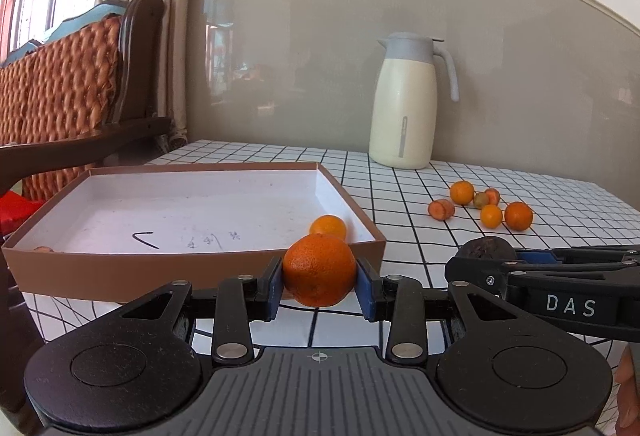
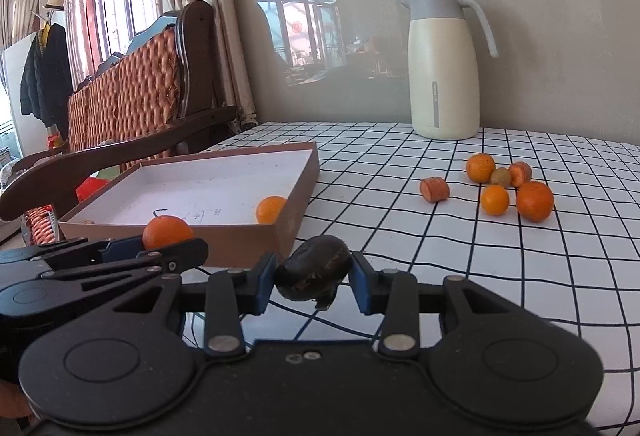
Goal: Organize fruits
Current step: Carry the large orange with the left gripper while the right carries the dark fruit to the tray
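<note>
My left gripper [image 1: 320, 282] is shut on an orange tangerine [image 1: 319, 270], held just in front of the near wall of a shallow brown box [image 1: 120, 268] with a white floor. One small orange [image 1: 328, 227] lies inside the box near its right corner. My right gripper [image 2: 312, 278] is shut on a dark brown fruit [image 2: 312, 272], beside the box's near right corner [image 2: 288, 232]. The left gripper shows in the right wrist view [image 2: 160, 248], and the right gripper in the left wrist view [image 1: 480, 256]. Several oranges and carrot pieces [image 2: 496, 186] lie on the checked tablecloth at right.
A cream thermos jug [image 2: 444, 76] stands at the back of the table by the wall. A wooden sofa with woven back [image 2: 132, 92] stands left of the table. A small brownish item [image 1: 43, 249] lies in the box's near left corner.
</note>
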`<state>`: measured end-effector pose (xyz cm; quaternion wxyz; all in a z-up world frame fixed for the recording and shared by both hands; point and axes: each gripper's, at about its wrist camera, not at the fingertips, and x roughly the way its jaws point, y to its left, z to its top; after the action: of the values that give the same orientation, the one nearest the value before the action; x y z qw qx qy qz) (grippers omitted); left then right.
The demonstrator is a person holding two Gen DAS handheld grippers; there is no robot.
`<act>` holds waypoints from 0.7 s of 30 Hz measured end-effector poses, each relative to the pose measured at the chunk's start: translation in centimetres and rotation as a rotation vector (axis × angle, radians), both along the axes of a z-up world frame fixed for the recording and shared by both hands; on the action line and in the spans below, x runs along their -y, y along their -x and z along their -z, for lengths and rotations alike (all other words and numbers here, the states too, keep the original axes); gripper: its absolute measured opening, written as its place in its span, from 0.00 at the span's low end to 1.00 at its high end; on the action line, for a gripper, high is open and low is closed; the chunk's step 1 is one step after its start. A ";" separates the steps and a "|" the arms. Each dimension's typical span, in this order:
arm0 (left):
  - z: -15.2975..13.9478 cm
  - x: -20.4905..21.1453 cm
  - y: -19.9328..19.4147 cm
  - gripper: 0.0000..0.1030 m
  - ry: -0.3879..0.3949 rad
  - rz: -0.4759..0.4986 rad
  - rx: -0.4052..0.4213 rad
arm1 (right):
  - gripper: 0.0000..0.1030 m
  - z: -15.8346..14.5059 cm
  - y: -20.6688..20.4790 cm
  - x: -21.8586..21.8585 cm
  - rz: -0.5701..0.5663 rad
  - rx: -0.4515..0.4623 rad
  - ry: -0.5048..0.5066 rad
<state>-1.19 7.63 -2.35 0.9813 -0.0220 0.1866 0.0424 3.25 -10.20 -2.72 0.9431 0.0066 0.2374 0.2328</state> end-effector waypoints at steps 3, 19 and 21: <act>-0.1 -0.9 0.4 0.37 0.000 -0.022 0.009 | 0.30 -0.1 -0.1 -0.7 -0.021 0.010 -0.011; -0.8 -5.1 1.3 0.37 0.019 -0.128 0.045 | 0.30 -1.3 -0.4 -4.2 -0.103 0.083 -0.069; -0.8 -5.8 1.4 0.37 0.016 -0.142 0.047 | 0.30 -1.3 -0.7 -4.6 -0.105 0.084 -0.076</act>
<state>-2.59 13.38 -1.52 0.9797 -0.0440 0.1619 0.1100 3.99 -5.56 -1.39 0.9377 0.0203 0.1884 0.2911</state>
